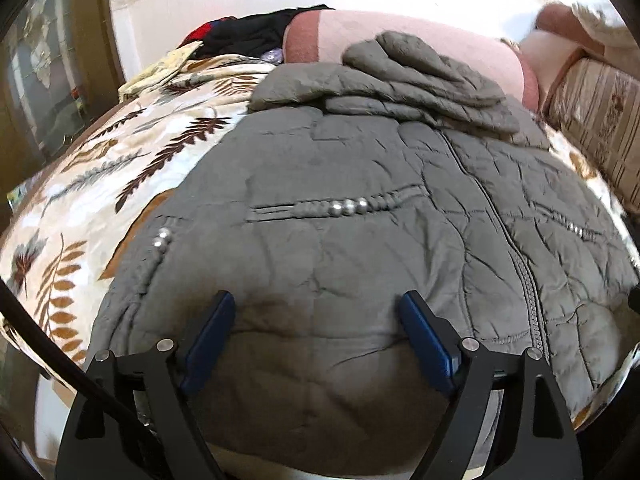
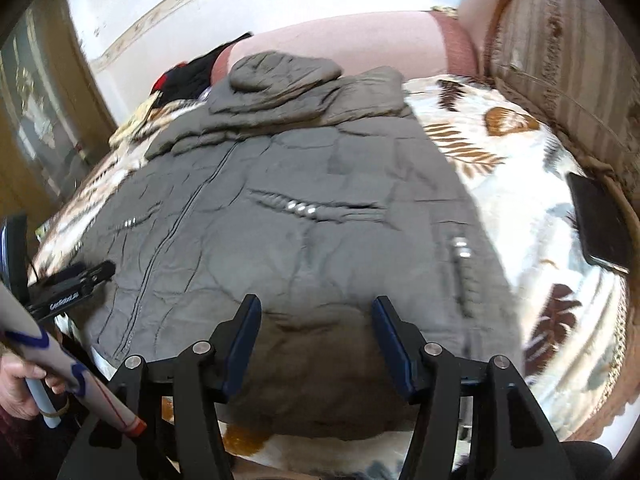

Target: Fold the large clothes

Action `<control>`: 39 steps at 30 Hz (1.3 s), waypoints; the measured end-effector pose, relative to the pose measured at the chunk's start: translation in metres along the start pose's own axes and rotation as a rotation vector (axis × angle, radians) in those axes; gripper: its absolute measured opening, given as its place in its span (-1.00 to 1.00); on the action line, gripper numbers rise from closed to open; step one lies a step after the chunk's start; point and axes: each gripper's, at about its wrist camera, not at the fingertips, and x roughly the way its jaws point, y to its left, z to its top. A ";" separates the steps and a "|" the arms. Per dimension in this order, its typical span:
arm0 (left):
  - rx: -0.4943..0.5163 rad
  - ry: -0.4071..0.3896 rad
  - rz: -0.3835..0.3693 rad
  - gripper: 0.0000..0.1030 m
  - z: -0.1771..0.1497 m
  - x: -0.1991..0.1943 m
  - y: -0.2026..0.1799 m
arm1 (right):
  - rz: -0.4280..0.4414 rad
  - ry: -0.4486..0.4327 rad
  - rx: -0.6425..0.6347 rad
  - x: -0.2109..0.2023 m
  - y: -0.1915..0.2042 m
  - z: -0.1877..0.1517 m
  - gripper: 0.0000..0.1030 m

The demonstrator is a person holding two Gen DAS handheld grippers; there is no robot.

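Fingers of left gripper (image 1: 316, 312) spread wide, gripping nothing; right gripper (image 2: 316, 316) likewise apart, nothing btwn pads. Both hovering over near hem of grey quilted jacket (image 1: 360, 200), lying flat on leaf-print bedspread (image 1: 80, 200), long axis running away toward hood (image 1: 420, 76), zipper (image 2: 180, 232) btwn the two grippers. Hem edge itself hiding under gripper bodies; contact w/ fabric hard to judge; right view blurring.

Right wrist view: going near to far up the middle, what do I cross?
Right claw → jacket with its bead trim → folded hood → pink cushion → wall.
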 end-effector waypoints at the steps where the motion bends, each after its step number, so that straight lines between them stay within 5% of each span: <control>1: -0.023 -0.003 -0.001 0.63 -0.001 0.000 0.005 | -0.004 -0.005 0.012 -0.002 -0.004 0.000 0.21; 18: -0.080 -0.065 -0.031 0.63 -0.011 -0.003 0.037 | -0.018 0.017 0.025 0.009 -0.013 -0.005 0.31; 24: -0.057 -0.088 -0.028 0.63 -0.013 -0.002 0.036 | 0.002 -0.096 0.029 -0.008 -0.020 -0.002 0.31; 33: -0.120 -0.133 -0.028 0.63 -0.011 -0.020 0.062 | -0.014 -0.138 0.389 -0.030 -0.104 -0.007 0.32; 39: -0.325 -0.128 -0.058 0.63 -0.014 -0.027 0.119 | 0.053 -0.091 0.548 -0.018 -0.131 -0.012 0.32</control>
